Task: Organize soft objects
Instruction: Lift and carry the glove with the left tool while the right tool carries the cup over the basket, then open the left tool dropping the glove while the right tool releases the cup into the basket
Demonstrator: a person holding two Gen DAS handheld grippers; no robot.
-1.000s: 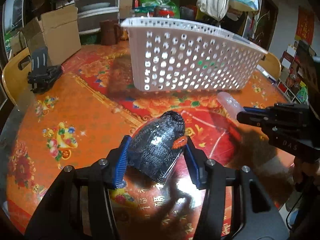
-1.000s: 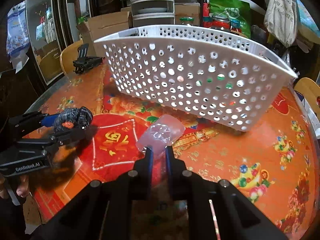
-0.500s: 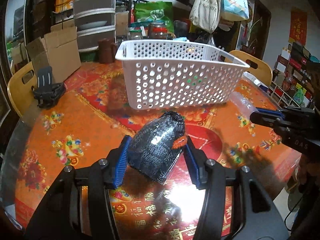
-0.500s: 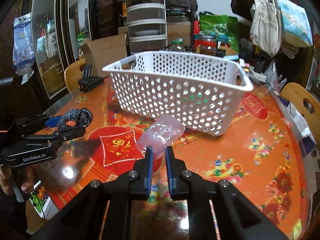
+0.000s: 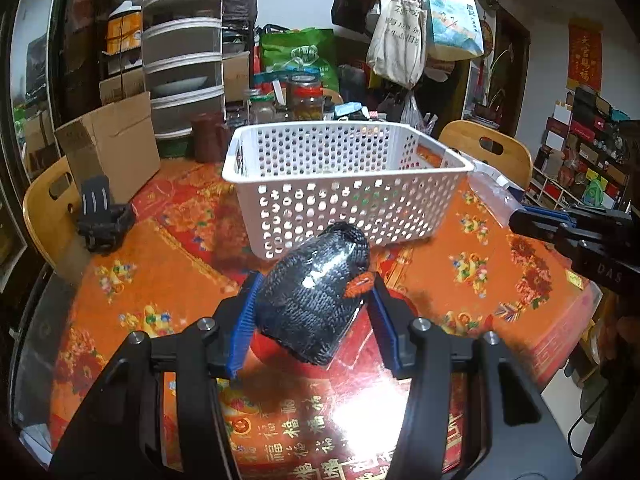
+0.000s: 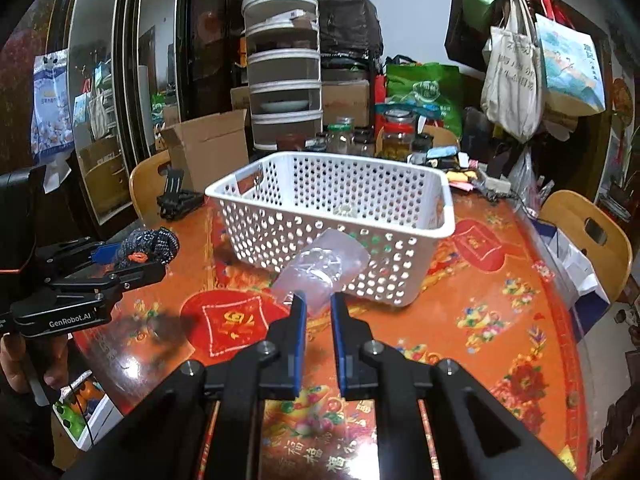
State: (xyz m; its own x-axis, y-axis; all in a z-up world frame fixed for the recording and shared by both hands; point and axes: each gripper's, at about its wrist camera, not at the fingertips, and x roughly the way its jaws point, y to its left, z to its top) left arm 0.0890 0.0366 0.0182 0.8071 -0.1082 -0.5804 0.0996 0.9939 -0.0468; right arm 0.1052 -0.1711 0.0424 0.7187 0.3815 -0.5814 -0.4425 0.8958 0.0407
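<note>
A: My left gripper (image 5: 312, 304) is clamped on the black knit bundle (image 5: 316, 296), w/ an orange bit on its side. Held up in the air, short of the white basket (image 5: 348, 208), above the red tablecloth (image 5: 168, 256).

B: And your right?

A: Right gripper (image 6: 318, 308) is pinched narrow on the clear plastic pouch (image 6: 322, 270), also lifted, just in front of the basket's near wall.

B: So which step?

A: Carry stage, I'd say. Both items are up, neither is in yet. Basket looks nearly empty; maybe 1 small thing at the bottom, can't tell what.

B: Next?

A: Prob need to lift each over the rim, get it above the inside, then let go. Keep the 2 grippers apart so they don't bump.
</note>
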